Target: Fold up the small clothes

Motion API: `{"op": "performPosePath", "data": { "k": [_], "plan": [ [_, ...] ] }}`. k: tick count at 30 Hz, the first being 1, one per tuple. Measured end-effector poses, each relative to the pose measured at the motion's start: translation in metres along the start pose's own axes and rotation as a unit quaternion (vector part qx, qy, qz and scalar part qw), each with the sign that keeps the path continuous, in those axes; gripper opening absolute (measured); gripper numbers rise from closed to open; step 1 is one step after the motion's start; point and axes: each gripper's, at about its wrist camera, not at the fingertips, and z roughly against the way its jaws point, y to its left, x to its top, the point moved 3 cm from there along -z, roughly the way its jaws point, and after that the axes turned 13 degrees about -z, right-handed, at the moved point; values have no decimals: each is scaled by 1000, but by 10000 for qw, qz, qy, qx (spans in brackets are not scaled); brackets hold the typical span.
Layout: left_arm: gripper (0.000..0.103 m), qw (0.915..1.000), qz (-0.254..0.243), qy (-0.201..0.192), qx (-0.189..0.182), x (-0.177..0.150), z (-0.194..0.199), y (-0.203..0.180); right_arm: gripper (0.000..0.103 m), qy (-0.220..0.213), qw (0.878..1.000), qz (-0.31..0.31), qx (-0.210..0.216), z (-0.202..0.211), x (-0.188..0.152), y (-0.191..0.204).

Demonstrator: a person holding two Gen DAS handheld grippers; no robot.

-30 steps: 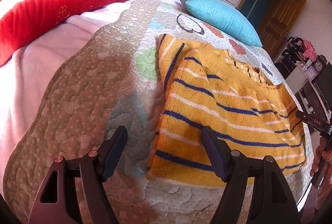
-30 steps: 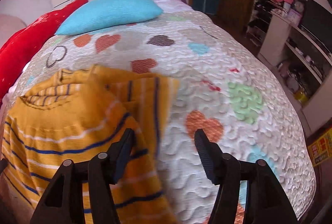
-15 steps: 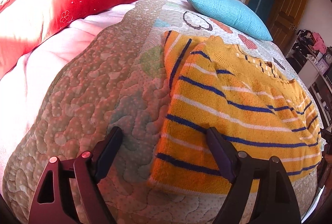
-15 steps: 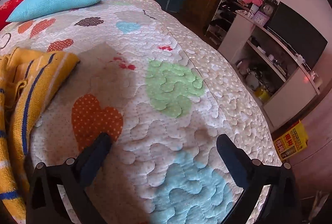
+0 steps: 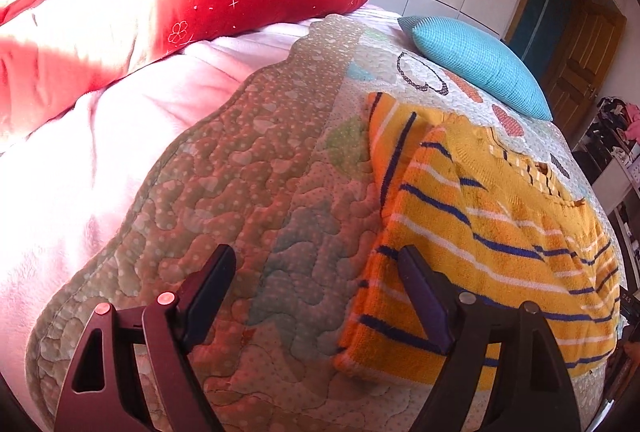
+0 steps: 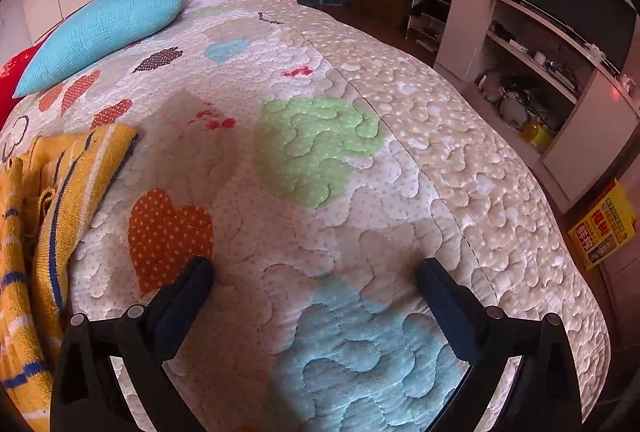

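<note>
sweater [image 5: 492, 244], yellow with blue and white stripes, lies partly folded on the quilted bedspread [image 5: 256, 192] of a bed, its sleeve tucked under along the far edge and its ribbed collar toward the blue cushion [image 5: 476, 64]. in the left wrist view the left gripper [image 5: 316, 296] hangs over the bedspread with its jaws standing apart and nothing between them; its right finger overlaps the near corner of the sweater in the picture, while the left finger is over bare quilt. whether that finger touches the knit cannot be told. a long red pillow [image 5: 192, 4] lies beyond a pink blanket [image 5: 80, 160] at the left side of the bed.

in the right wrist view the right gripper [image 6: 316, 296] is spread wide and released, empty, above a pale blue patch and just beside an orange dotted heart on the bedspread [image 6: 420, 136]. the sweater [image 6: 52, 192] sits at the left edge of that view, apart from the gripper's fingers. the blue cushion [image 6: 100, 28] rests at the far end, and a white shelf unit [image 6: 532, 72] stands beside the bed.
</note>
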Motion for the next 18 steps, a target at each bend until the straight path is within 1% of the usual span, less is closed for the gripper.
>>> {"op": "performPosePath", "data": {
  "k": [2, 4, 6, 8, 11, 13, 14, 15, 17, 18],
  "plan": [
    [82, 9999, 62, 75, -45, -1, -3, 2, 103, -45, 10000, 50, -46, 0, -1, 2],
    [82, 9999, 68, 109, -42, -1, -5, 2, 103, 5, 10000, -18, 65, -1, 0, -1],
    [84, 9999, 25, 113, -28, -1, -6, 0, 103, 207, 9993, -120, 289, -2, 1, -7],
    [85, 9999, -8, 140, -51, -1, -8, -1, 103, 412, 9983, -141, 392, -4, 3, -8],
    [86, 9998, 27, 173, -105, -2, -9, 0, 103, 617, 9975, 59, 327, -4, 5, -4],
    [87, 9997, 58, 164, -153, -3, -9, 1, 98, 727, 9969, -132, 268, 5, 9, -2],
    [87, 9997, 79, 157, -183, -3, -8, 2, 91, 640, 9967, -308, 398, 18, 12, 0],
    [87, 9996, 111, 146, -221, -3, -7, 3, 88, 428, 9964, -426, 600, 36, 15, 5],
    [87, 9992, 191, 128, -322, -3, -5, 6, 89, -145, 9952, -318, 912, 78, 18, 28],
    [87, 9989, 228, 132, -382, -3, -4, 7, 91, -311, 9940, -131, 1036, 96, 17, 45]
  ]
}}
